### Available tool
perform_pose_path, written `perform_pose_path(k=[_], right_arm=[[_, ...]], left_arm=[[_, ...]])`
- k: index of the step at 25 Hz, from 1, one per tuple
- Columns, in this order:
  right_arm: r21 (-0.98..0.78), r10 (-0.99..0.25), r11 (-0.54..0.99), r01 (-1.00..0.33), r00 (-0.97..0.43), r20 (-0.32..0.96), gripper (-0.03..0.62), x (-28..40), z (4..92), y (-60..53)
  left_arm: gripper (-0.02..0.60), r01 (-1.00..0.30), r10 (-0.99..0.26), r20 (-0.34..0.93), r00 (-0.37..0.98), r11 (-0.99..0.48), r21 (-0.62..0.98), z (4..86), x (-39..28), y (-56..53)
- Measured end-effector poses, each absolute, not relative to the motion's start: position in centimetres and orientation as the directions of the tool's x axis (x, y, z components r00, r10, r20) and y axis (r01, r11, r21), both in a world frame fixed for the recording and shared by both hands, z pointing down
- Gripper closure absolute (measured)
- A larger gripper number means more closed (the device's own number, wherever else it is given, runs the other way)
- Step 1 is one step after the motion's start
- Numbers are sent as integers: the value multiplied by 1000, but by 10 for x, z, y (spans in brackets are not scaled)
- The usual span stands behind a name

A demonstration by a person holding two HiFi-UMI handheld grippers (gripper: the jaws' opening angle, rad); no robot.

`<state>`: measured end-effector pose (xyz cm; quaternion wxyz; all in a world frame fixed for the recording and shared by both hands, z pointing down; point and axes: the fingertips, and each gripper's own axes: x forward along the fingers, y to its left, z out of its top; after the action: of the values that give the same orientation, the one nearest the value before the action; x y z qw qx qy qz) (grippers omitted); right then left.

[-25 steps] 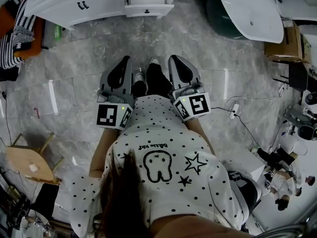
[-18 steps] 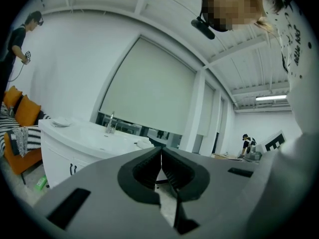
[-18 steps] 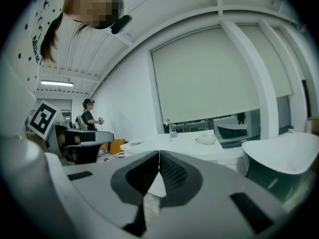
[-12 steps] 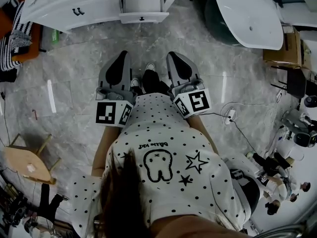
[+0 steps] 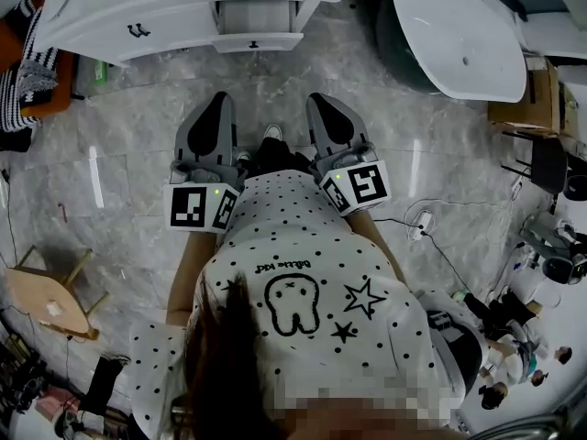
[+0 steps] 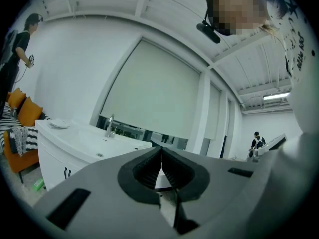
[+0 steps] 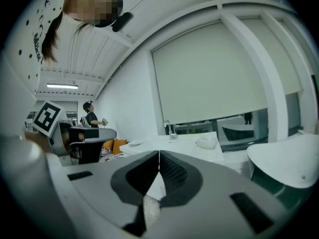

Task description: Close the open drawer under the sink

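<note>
The white sink cabinet (image 5: pixel 138 12) runs along the top of the head view. Its drawer (image 5: pixel 257 40) stands pulled out under the counter, with a small dark knob on its front. My left gripper (image 5: pixel 218 97) and right gripper (image 5: pixel 321 99) are held side by side over the marble floor, both pointing at the cabinet and a short way off from the drawer. Both are shut with nothing between the jaws. In the left gripper view the jaws (image 6: pixel 161 151) meet in front of the counter and faucet (image 6: pixel 108 126). The right gripper's (image 7: pixel 159 156) pads also touch.
A white bathtub (image 5: pixel 459 26) with a dark green side stands at the upper right. An orange sofa with a striped cloth (image 5: pixel 27 71) is at the left, and a wooden stool (image 5: pixel 46 301) at the lower left. A cable and plug (image 5: pixel 422 220) lie on the floor to the right. Another person (image 6: pixel 20 44) stands at the far left.
Both grippers have moved forward together towards the cabinet, and the open drawer now lies nearer to them. The jaws stay shut.
</note>
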<state>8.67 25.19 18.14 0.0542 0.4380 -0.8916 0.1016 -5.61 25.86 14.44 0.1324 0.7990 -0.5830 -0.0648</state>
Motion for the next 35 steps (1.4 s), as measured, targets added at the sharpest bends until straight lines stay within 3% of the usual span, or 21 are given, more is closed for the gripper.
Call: perform_pose_path(k=[10, 21, 35], right_arm=[[-145, -753, 617, -773, -634, 176, 580, 107, 189, 237], [-150, -793, 560, -815, -579, 187, 580, 126, 191, 220], [-157, -807, 523, -838, -546, 226, 580, 77, 192, 147]], left_arm=[[574, -934, -962, 29, 272, -257, 250, 140, -44, 242], [574, -923, -948, 46, 315, -295, 245, 142, -35, 215], [575, -908, -924, 74, 375, -351, 228, 145, -81, 132]])
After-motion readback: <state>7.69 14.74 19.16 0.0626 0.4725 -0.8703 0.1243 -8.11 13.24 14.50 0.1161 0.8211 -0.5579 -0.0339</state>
